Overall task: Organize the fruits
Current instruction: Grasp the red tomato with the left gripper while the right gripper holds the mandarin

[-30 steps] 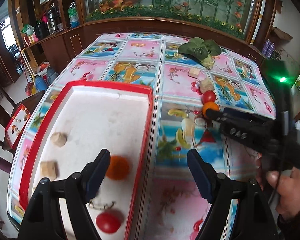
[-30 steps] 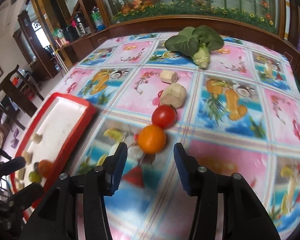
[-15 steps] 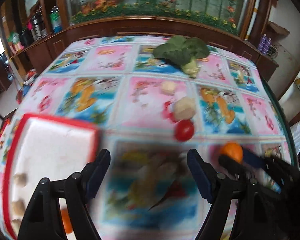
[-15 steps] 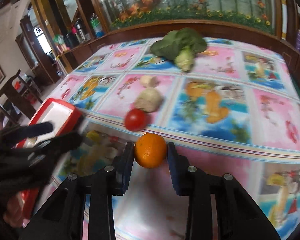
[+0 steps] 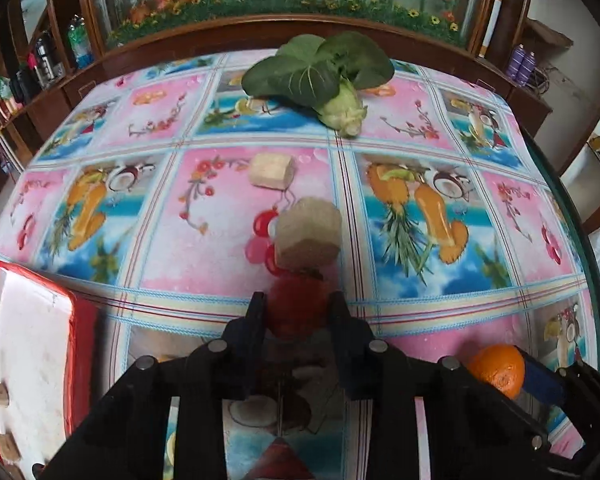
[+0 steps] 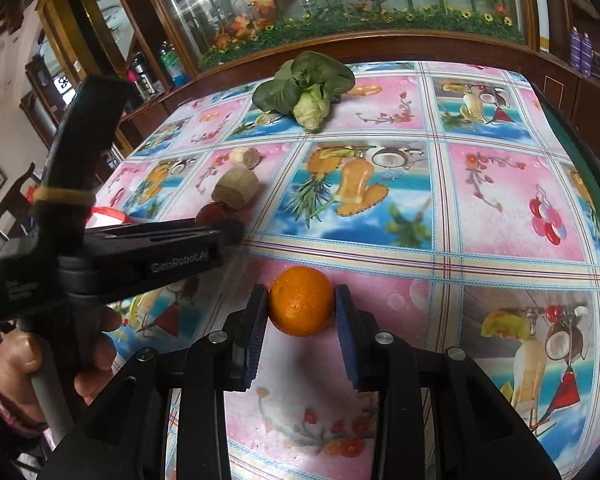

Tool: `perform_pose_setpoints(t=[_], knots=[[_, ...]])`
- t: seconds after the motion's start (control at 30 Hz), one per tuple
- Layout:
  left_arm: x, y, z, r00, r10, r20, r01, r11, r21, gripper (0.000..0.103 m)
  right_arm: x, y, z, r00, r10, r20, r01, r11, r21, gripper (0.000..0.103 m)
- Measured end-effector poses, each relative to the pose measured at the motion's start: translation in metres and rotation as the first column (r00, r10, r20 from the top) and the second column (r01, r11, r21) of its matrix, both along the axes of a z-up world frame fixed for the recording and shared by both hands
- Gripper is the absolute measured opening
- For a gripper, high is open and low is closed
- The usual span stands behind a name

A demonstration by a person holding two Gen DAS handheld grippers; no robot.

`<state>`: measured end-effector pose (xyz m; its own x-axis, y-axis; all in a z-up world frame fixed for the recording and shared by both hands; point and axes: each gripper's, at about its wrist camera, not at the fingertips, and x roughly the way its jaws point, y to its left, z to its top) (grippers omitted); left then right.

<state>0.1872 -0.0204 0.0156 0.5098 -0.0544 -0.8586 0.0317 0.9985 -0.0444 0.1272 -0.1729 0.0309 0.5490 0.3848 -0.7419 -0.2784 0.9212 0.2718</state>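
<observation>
motion-blurred round red tomato (image 5: 296, 312) half hidden between left hand-held gripper (image 5: 296, 314) fingers, red-rimmed white plastic tray (image 5: 82, 344) cut off at left edge

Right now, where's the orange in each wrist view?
Left wrist: orange at lower right, between the right gripper's fingers.
Right wrist: orange at lower centre, clamped between the pads.
Shared landmark: the bok choy at the table's far edge.

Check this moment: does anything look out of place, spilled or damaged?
Nothing spilled or damaged. One oddity for a fruit task: a leafy green vegetable lies at the table's far side, with two pale cut chunks nearer, beside the tomato in the left claw.
</observation>
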Motion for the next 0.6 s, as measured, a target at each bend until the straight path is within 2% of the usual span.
perform_pose_setpoints(t=[0.2,0.4,0.6], knots=[[-0.02,0.017,0.008,1.0,-0.003,-0.007,0.002,0.996,-0.086,0.033,-0.008,0.003,0.002,1.0,0.004,0.014,-0.003,1.0,-0.031,0.033],[-0.068,0.035,0.014,1.0,-0.014,-0.024,0.01,0.99,-0.14,0.034,-0.032,0.006,0.006,1.0,0.011,0.022,-0.01,0.998,-0.068,0.033],[-0.125,0.047,0.013,0.999,-0.015,-0.042,0.008,0.99,-0.143,0.034,-0.068,0.008,0.005,1.0,0.016,0.022,-0.013,0.993,-0.117,0.033]])
